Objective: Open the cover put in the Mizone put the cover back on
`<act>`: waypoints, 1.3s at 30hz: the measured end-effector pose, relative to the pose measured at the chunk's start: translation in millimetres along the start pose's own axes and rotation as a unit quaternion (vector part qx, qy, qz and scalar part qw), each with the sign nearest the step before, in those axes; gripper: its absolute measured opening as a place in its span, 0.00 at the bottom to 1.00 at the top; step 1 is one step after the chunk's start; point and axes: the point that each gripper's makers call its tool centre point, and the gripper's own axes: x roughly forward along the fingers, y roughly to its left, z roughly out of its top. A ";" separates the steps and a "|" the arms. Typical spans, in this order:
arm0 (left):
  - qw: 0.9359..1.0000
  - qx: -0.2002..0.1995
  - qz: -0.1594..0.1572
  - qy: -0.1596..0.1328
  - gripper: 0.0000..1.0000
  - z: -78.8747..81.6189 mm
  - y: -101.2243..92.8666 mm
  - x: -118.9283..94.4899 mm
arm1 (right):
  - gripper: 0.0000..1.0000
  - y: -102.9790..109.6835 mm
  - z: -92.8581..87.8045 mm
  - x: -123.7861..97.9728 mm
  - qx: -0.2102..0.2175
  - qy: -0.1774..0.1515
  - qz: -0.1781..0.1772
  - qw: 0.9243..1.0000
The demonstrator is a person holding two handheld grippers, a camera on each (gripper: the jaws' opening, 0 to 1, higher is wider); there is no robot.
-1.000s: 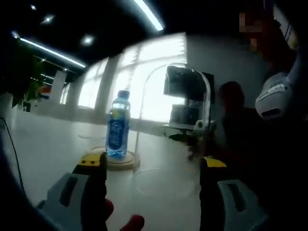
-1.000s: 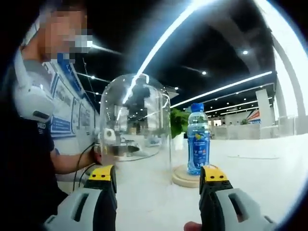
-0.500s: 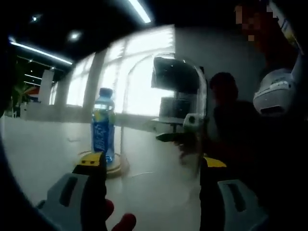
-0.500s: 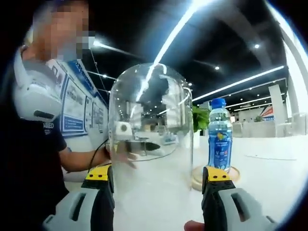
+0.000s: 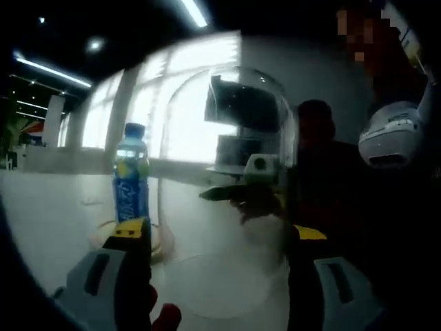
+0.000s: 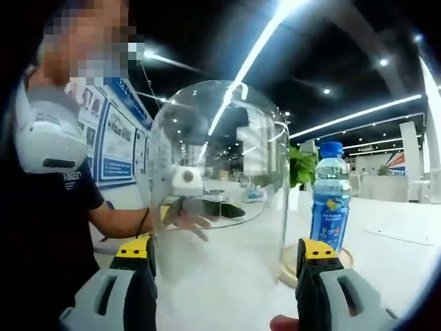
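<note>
Both grippers' fingers (image 6: 141,265) flank the glass cover (image 6: 219,176), bottle (image 6: 330,204) beside

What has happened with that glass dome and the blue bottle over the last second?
The glass dome, between the two grippers, has come closer to both cameras and now shows further apart from the blue bottle. It is off the round wooden base. The bottle stayed upright on that base, uncovered. Both grippers' jaws stayed spread either side of the dome.
</note>
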 end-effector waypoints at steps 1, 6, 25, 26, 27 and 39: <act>1.000 -0.002 -0.003 0.002 0.73 -0.2 -0.3 1.2 | 0.78 1.0 -0.3 2.2 0.000 0.000 0.005 1.000; 1.000 -0.003 -0.015 0.010 0.74 -0.7 -1.6 6.6 | 0.77 6.2 -6.2 10.6 0.007 0.019 0.022 1.000; 0.999 -0.001 -0.036 0.017 0.76 -2.2 -0.9 16.1 | 0.87 8.6 -8.4 28.3 0.005 0.042 0.035 0.999; 0.999 -0.001 -0.037 0.017 0.76 -2.3 -0.9 16.5 | 0.88 8.7 -8.4 29.0 0.006 0.040 0.035 0.999; 0.999 -0.001 -0.038 0.017 0.76 -2.4 -0.9 16.7 | 0.88 8.7 -8.3 29.7 0.006 0.038 0.035 0.999; 0.998 -0.005 -0.054 0.017 0.78 -2.8 -0.8 20.7 | 0.89 7.9 -6.1 31.6 0.008 0.005 0.046 0.999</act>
